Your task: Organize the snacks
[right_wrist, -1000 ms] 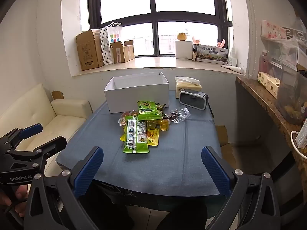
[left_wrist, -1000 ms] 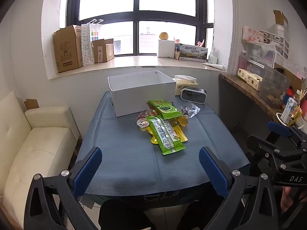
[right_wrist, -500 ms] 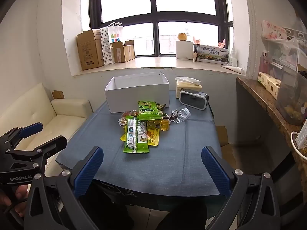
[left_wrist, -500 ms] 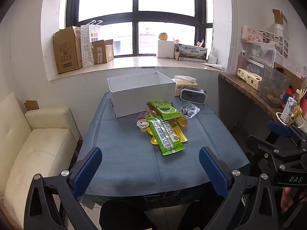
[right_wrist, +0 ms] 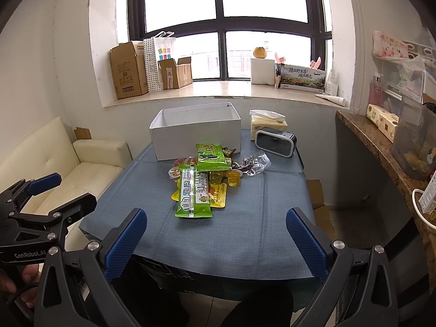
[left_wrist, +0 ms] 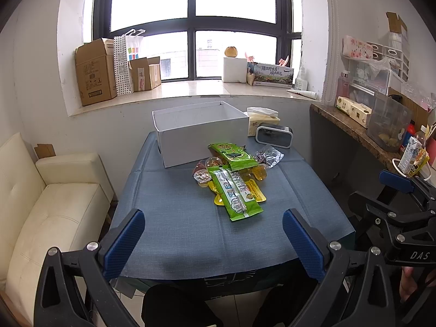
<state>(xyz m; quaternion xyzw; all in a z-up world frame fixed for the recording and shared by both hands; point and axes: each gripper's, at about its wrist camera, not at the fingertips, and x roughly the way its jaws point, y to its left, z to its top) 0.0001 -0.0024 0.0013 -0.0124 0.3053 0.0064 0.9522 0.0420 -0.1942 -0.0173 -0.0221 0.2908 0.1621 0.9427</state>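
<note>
A pile of snacks lies mid-table on the blue cloth: a long green packet, a smaller green packet, jelly cups, a yellow packet and a clear bag of sweets. An open white box stands behind them. My left gripper and right gripper are both open and empty, held at the table's near edge, well short of the snacks.
A tissue pack and a grey speaker stand right of the box. A cream sofa is at the left. A stone counter with containers runs along the right. Cardboard boxes sit on the windowsill.
</note>
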